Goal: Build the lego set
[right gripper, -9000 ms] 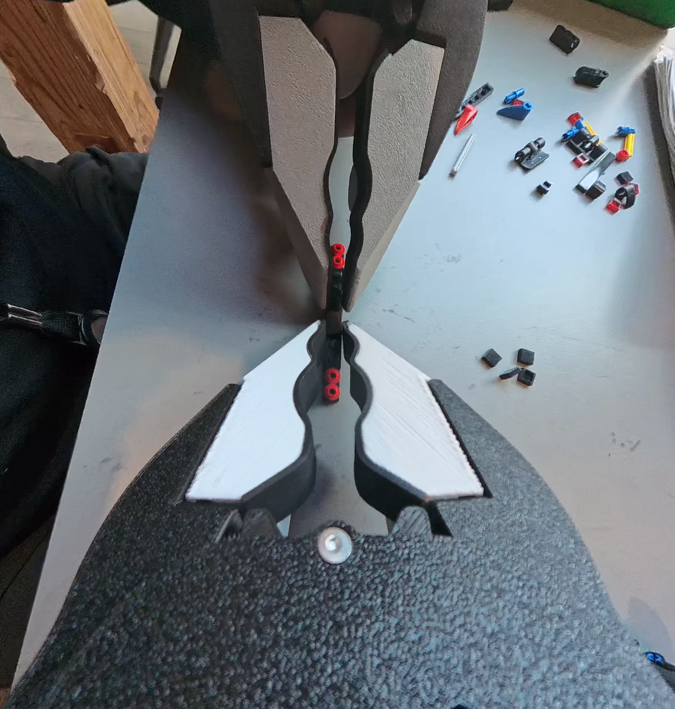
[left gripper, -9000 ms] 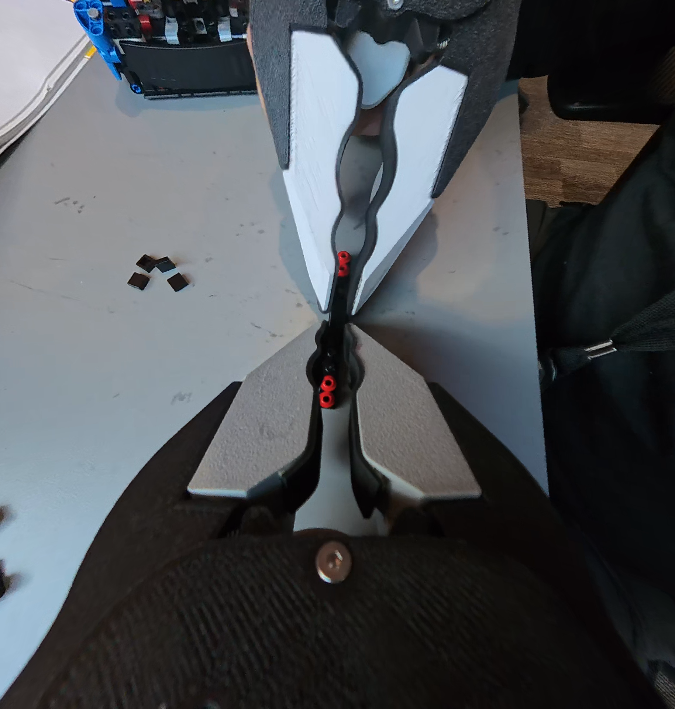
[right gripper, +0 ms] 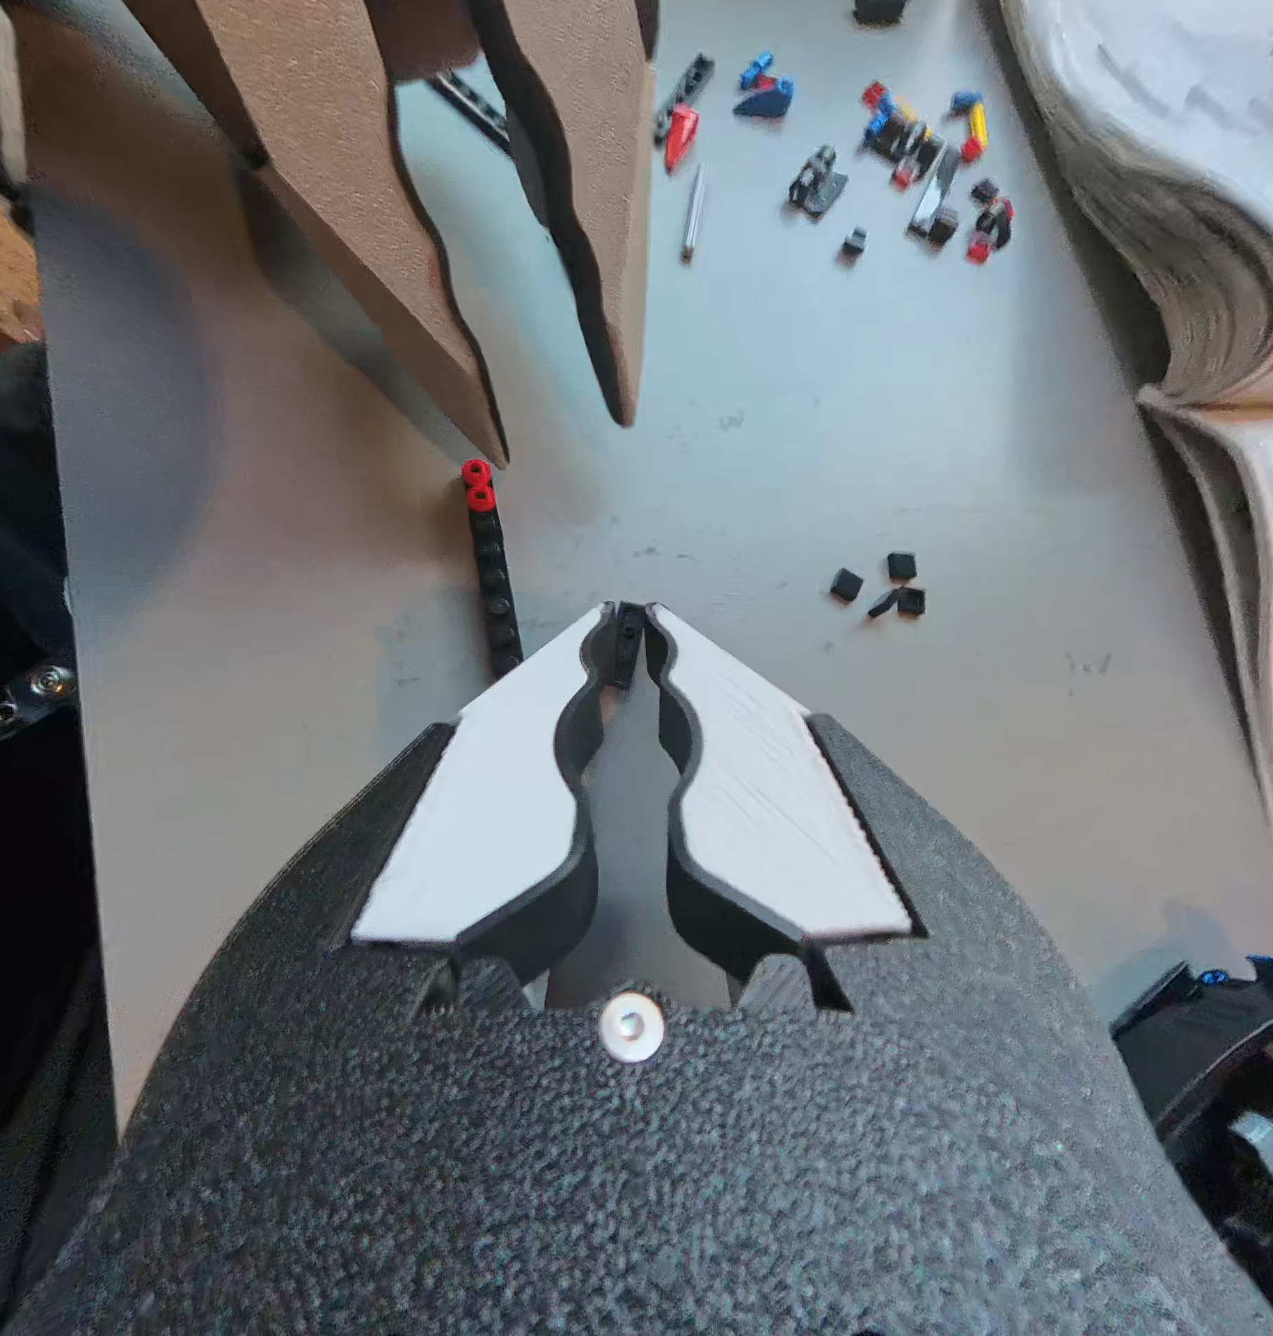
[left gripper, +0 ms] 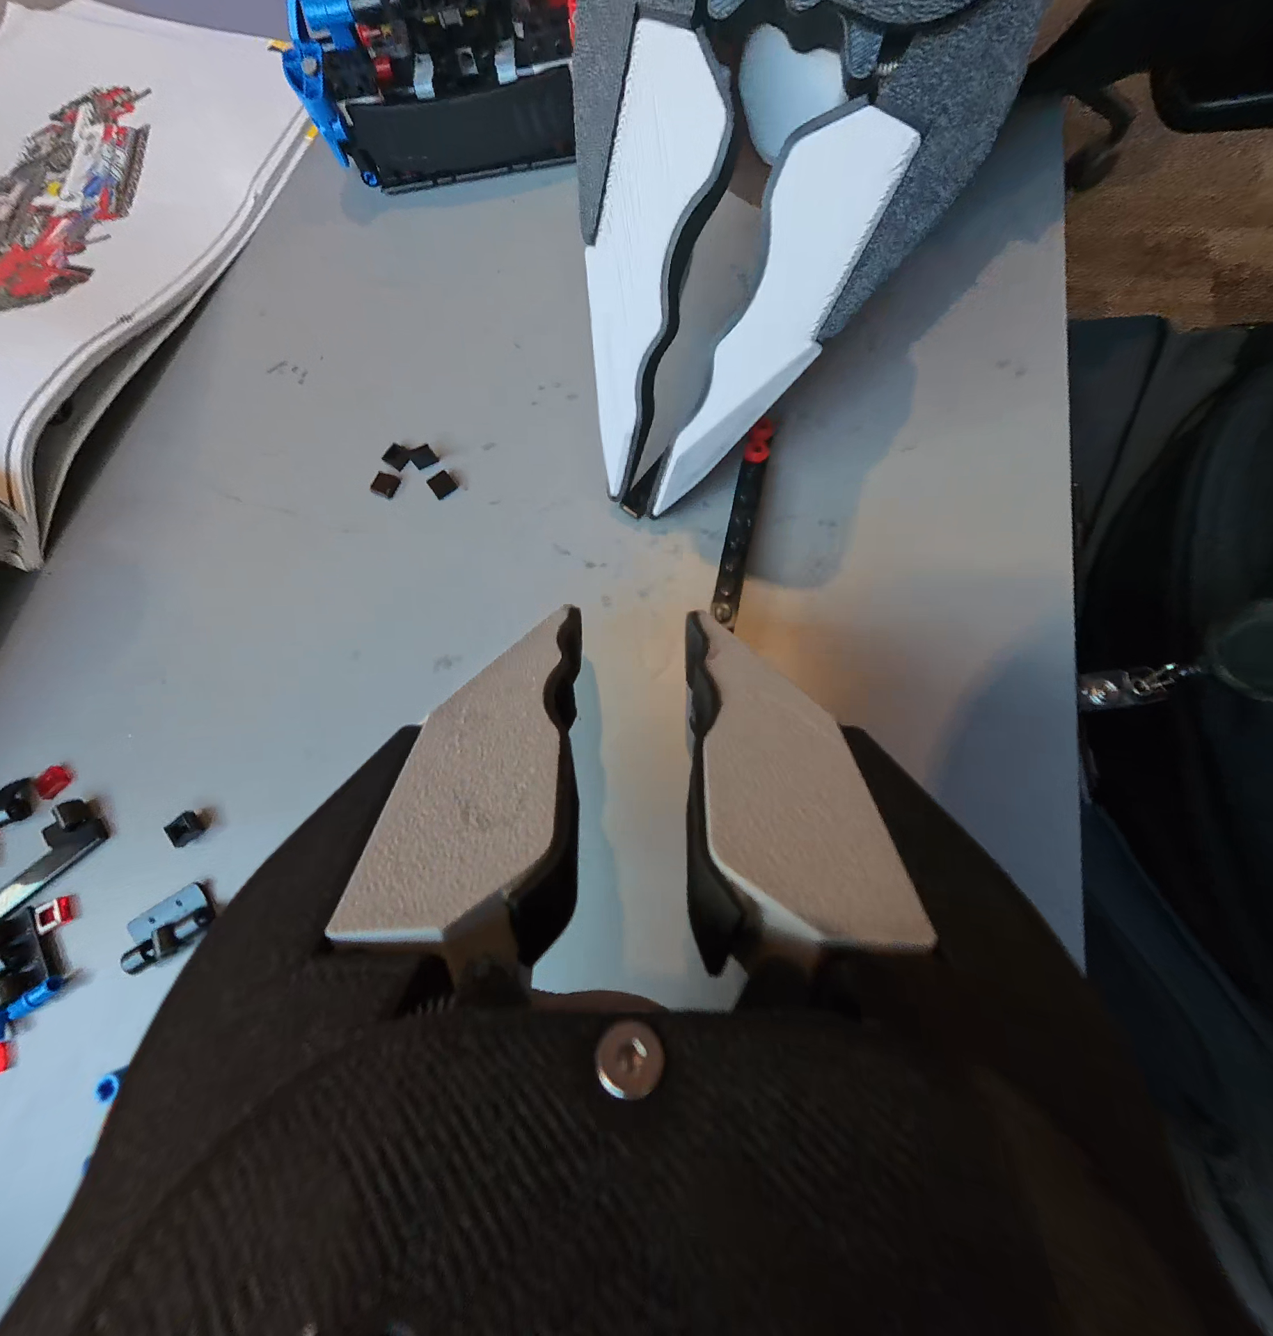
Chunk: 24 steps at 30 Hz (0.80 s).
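The grey table (left gripper: 185,651) carries the open instruction book (left gripper: 112,217) and the partly built model (left gripper: 438,94). The left gripper (left gripper: 633,622) is spread and empty. The right gripper (right gripper: 627,611) pinches a small black piece (right gripper: 627,643). The long black beam (right gripper: 496,593) with red pins (right gripper: 478,484) lies flat on the table between the grippers.

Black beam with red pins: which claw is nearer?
Left. The left claw has one open fingertip beside the black beam's end; the right claw, pinching a small black piece, sits slightly aside.
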Available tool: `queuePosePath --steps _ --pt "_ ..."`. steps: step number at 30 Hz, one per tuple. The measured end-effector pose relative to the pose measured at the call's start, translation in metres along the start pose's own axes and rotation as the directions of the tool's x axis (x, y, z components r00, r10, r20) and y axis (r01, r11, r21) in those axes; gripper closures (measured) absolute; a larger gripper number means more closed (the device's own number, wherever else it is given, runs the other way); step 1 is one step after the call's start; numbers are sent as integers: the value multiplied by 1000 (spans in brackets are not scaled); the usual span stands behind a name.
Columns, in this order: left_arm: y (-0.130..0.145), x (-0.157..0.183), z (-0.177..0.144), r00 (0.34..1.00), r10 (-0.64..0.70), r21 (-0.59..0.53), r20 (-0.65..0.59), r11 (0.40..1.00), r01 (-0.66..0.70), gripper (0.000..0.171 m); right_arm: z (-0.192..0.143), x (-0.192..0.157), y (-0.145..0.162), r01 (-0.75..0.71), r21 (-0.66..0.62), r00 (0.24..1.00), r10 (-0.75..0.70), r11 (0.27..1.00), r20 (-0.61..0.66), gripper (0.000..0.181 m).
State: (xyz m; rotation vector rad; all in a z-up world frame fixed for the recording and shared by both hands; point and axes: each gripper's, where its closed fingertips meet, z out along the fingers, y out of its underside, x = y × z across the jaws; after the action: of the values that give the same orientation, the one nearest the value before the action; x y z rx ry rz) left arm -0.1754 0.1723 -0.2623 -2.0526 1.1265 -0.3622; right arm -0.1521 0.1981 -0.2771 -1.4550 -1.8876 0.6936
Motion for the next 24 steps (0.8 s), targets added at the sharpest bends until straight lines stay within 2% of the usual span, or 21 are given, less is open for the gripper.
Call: queuePosePath --steps 4,6,8,11,14,20,24 --pt "-4 4 9 999 -42 -8 -8 999 42 150 -15 1 -25 183 164 980 -167 969 -107 174" --pt "-8 6 9 991 -119 32 -68 992 122 150 -26 0 -40 295 242 948 -251 924 -198 174" --pt "-12 1 6 983 -162 88 -84 982 169 148 -38 -1 -56 339 328 929 -260 882 -262 176" --pt "-34 12 -3 979 -126 222 -157 962 160 146 -59 -9 -84 277 522 958 -189 807 -216 175" --pt "-62 25 -14 969 -80 380 -234 910 167 145 -72 -17 -100 190 635 982 -143 749 -125 175" --pt "-97 37 -48 946 -19 612 -323 758 224 152 -93 -29 -116 106 758 992 -122 644 -35 175" --pt "-107 39 -59 932 -8 659 -362 705 262 157 -95 -31 -119 85 790 992 -122 608 -12 175"
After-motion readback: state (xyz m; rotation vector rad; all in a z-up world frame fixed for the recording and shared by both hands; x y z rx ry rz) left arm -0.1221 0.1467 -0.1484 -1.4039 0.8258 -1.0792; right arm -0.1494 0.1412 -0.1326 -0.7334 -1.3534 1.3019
